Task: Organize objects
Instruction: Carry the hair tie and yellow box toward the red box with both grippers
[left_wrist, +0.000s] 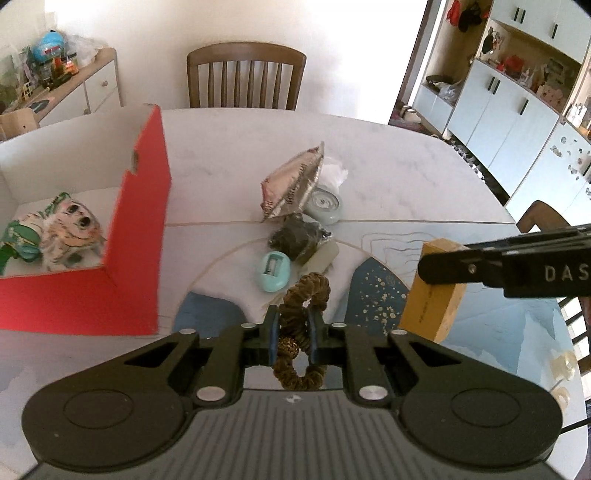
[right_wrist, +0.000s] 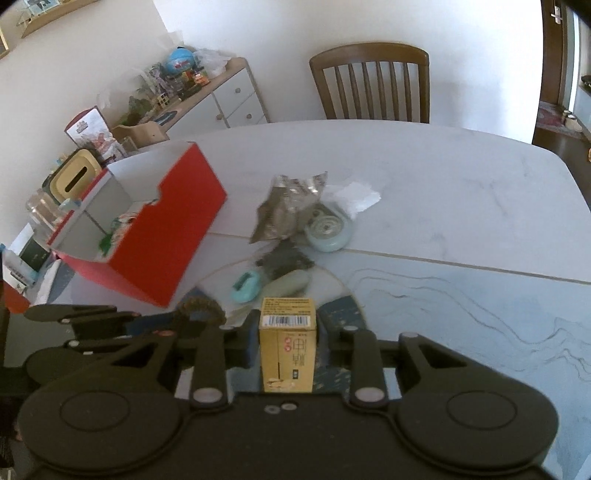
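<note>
**Both tongs loaded, most of the pile still waiting**

Left tongs (left_wrist: 291, 328) are clamping a brown braided hair tie (left_wrist: 304, 299), its loop poking out ahead of the pads and hanging behind them, while the right tongs (right_wrist: 288, 332) are gripping a yellow carton (right_wrist: 288, 347) with a barcode on its top face. Seen from the left wrist, that carton (left_wrist: 430, 291) is sitting in the air well to the right of the red box (left_wrist: 144, 206).

Judging progress from the red box, which is standing open on the desk (left_wrist: 424, 177): only one thing, a patterned plush toy (left_wrist: 55, 236), is lying inside it so far. Two more items are being carried and have not yet reached it. Just right of the box, a cluster is still lying on the desk: a silver foil packet (left_wrist: 291, 184), a pale round case (left_wrist: 325, 205) tucked beside it, a dark crumpled bundle (left_wrist: 299, 236), a teal oval item (left_wrist: 273, 271) and a pale tube (left_wrist: 323, 258) nearest the tongs, with a bit of white paper (left_wrist: 334, 171) behind the packet.

So the job seems to be in its early part, assuming the box is the destination: one item stored, two in transit, roughly half a dozen left.
</note>
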